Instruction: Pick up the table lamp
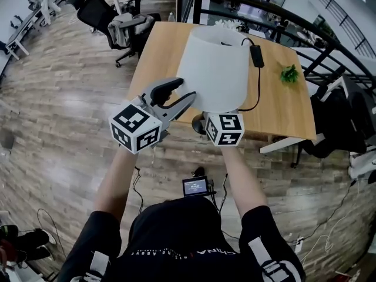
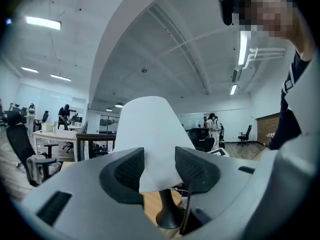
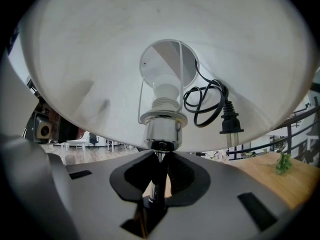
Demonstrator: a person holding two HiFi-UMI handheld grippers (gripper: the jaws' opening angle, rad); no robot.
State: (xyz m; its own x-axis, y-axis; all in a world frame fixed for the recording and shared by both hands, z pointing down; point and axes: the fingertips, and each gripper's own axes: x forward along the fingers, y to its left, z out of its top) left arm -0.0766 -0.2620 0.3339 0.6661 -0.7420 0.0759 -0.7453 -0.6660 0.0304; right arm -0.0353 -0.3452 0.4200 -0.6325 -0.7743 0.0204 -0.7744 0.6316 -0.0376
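The table lamp has a wide white shade (image 1: 214, 69) on a thin chrome stem (image 3: 155, 186) with a dark round base (image 2: 170, 216). My left gripper (image 1: 189, 100) reaches the shade's lower left rim. In the left gripper view the gripper (image 2: 160, 166) is shut on that rim (image 2: 156, 176). My right gripper (image 3: 159, 171) is shut on the stem just under the chrome bulb socket (image 3: 161, 129). In the head view only its marker cube (image 1: 225, 128) shows below the shade; its jaws are hidden. A coiled cord with a plug (image 3: 230, 121) hangs inside the shade.
The lamp is over the near edge of a wooden table (image 1: 282, 107). A black cable with an adapter (image 1: 257, 54) and a small green plant (image 1: 288, 74) lie on the table. An office chair (image 1: 114, 22) stands far left; a dark railing (image 1: 282, 16) runs behind.
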